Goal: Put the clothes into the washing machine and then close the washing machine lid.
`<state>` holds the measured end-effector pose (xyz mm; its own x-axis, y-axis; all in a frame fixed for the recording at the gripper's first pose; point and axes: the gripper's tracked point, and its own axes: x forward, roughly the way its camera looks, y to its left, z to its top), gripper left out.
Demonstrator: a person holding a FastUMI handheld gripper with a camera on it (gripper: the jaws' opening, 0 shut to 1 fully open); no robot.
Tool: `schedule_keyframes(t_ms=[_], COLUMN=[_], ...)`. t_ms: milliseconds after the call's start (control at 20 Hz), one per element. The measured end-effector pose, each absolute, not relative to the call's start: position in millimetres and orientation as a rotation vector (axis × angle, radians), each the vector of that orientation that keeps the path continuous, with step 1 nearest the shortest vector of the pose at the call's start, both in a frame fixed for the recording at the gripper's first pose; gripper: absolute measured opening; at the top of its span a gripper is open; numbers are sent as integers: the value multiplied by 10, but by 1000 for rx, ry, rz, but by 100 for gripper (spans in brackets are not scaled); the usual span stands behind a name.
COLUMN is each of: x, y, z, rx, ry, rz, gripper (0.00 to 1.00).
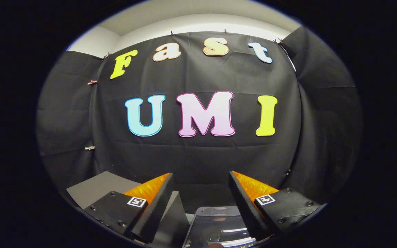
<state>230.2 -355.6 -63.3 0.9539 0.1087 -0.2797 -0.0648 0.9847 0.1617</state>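
Hand-held gripper (202, 179) spread open and empty, washing machine lid (219, 224) low between its fingers

A grey table (97, 187) shows in the lower left of the picture. It is flat and bare where it can be seen. Its far edge meets the black wall (198, 162) behind it. The near part is hidden by the left finger.

Low in the middle of the picture sits the washer (215, 222). Its top is smooth and shiny, with round corners. Light shines off it. What it stands on is hidden.

The gripper (201, 175) hangs above the washer. Its fingers are wide apart and hold nothing.
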Motion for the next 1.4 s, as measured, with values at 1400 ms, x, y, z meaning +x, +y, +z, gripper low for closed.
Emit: schedule_keyframes(t_ms=[1400], x=[2471], y=[-3581], z=[-509], rx=[180], ry=[271], rz=[114], gripper=[99])
